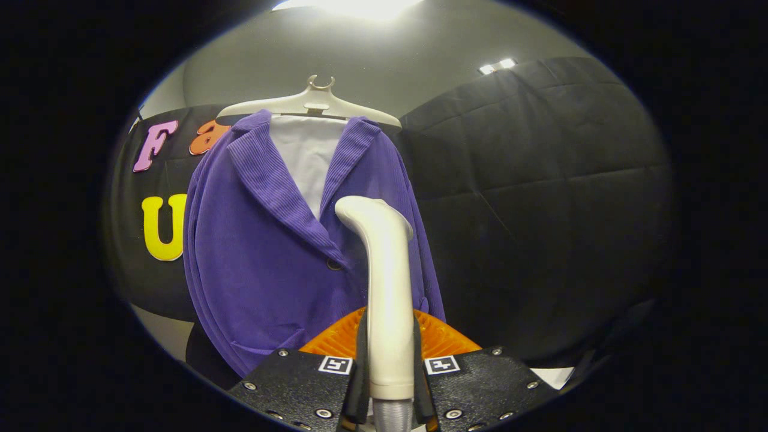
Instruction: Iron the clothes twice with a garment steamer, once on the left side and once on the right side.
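Note:
A purple corduroy jacket (264, 252) hangs on a pale hanger (312, 103), with a white lining (306, 156) showing between its lapels. My gripper (390, 360) is shut on the handle of a cream garment steamer (387, 282), both fingers pressing its sides. The steamer stands upright between the fingers, its bent head (366, 213) up against the jacket's right front panel, near the dark button (333, 264). Whether the head touches the cloth I cannot tell.
Black quilted cloth (540, 198) forms the booth wall behind and to the right of the jacket. A grey ceiling with bright lights (498, 65) is above. A pale floor strip (162, 333) shows below the jacket's left edge.

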Available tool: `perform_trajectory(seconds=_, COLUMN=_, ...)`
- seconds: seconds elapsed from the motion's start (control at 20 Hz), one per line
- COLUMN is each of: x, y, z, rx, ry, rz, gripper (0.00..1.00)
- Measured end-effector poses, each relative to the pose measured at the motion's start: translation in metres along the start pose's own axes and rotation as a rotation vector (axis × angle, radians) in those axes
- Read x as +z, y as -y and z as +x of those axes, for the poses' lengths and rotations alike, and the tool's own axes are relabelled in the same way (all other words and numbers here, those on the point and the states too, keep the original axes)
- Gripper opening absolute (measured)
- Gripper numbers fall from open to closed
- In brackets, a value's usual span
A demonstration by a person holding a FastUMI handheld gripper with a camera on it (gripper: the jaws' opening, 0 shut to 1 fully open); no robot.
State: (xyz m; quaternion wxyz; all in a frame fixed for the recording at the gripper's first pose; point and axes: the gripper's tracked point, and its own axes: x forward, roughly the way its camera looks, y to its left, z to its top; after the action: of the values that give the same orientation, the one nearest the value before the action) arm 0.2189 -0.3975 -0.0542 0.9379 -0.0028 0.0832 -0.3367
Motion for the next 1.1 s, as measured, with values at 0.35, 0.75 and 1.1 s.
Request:
perform_trajectory(seconds=0.35, x=-0.053, y=0.010, z=-0.017, rx=-0.016, ry=-0.079, rz=-0.006, gripper=0.29)
perform_trajectory(seconds=0.75, x=-0.100, y=0.018, z=-0.030, rx=-0.032, ry=-0.149, rz=-0.020, gripper=0.29)
perform_trajectory(seconds=1.1, x=-0.144, y=0.026, z=-0.038, rx=-0.045, ry=-0.223, rz=-0.031, gripper=0.29)
